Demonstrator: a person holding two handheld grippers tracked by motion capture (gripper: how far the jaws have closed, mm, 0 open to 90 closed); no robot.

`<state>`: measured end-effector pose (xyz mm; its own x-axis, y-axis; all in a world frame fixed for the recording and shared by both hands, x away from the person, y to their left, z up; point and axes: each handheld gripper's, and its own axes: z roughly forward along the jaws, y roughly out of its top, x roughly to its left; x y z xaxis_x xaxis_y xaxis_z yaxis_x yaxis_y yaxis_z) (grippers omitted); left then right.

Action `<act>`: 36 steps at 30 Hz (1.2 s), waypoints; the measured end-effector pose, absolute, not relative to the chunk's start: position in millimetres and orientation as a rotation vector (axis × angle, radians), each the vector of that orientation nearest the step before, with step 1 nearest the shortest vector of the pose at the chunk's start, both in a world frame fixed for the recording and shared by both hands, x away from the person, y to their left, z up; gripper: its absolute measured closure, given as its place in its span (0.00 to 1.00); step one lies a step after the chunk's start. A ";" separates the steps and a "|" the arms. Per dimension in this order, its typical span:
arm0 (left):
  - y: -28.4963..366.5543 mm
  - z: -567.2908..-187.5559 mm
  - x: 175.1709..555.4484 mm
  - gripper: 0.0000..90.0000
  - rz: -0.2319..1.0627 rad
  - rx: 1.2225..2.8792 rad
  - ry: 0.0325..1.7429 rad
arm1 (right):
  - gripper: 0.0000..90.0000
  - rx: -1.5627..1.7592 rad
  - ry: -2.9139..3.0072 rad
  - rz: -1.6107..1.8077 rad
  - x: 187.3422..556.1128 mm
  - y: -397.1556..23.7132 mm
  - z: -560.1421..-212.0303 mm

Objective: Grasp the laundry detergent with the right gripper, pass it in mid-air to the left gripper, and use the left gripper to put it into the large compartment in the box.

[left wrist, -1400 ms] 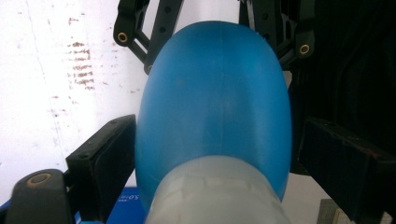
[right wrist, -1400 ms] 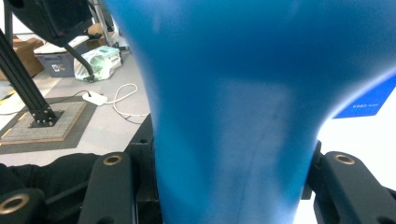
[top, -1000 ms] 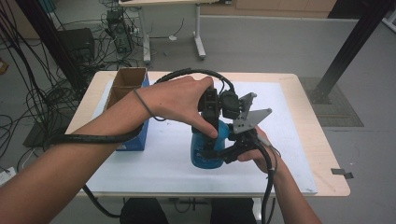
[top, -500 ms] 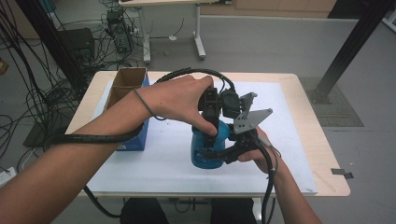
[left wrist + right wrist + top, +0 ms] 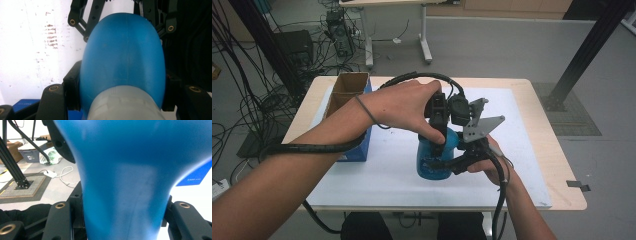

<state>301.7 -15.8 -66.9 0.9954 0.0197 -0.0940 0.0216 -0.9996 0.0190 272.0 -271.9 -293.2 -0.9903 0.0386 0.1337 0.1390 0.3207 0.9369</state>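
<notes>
High view: almost nothing has shifted over the last second, so a steady two-handed hold is judged, perhaps for unscrewing. The blue bottle [image 5: 434, 160] stands upright on the white sheet [image 5: 522, 150] near the table's [image 5: 562, 165] front edge, right of the cardboard box [image 5: 348, 90]. The left gripper [image 5: 439, 125] is clamped from above on the pale grey cap end (seen close in the left gripper view), and the right gripper [image 5: 447, 162] is pinched around the body. The bottle is smooth, matte and rounded at the shoulder.
</notes>
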 end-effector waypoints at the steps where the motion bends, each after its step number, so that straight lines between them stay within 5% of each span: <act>1: -16.0 -66.5 301.4 0.41 -0.146 3.119 0.032 | 0.49 -0.167 -2.482 -1.777 271.8 -271.9 -293.3; 36: -12.6 -63.2 299.8 0.42 -0.131 3.114 0.035 | 0.49 -0.164 -2.471 -1.793 272.6 -270.8 -293.2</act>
<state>299.8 -12.6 -63.2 0.9962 0.0211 -0.0842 0.0232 -0.9994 0.0237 272.6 -270.8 -293.2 -0.9906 0.0370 0.1314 0.1364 0.3077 0.9417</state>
